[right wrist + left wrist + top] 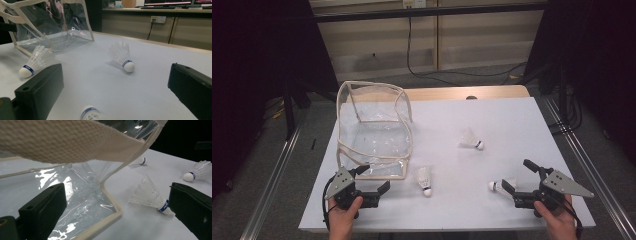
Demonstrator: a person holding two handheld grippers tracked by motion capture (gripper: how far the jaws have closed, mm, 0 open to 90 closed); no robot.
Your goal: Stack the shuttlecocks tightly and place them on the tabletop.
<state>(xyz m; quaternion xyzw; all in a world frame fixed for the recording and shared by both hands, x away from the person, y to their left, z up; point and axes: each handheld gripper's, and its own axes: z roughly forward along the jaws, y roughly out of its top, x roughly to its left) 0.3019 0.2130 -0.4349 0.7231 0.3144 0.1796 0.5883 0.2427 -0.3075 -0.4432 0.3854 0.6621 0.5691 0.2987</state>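
Both pairs of jaws stand wide apart and hold nothing. The left gripper (pixel 373 180) sits at the near corner of the clear bag (pixel 374 127), one jaw by its cream trim; a white shuttlecock (pixel 425 179) with a blue band lies just beyond the other jaw. Well right of the bag, the right gripper (pixel 521 176) frames a second shuttlecock (pixel 498 186), untouched.

White table (pixel 512 115) on a grey floor (pixel 287 180), black cable (pixel 422 70) trailing past beige cabinets (pixel 482 35), dark curtains (pixel 257 60) either side.
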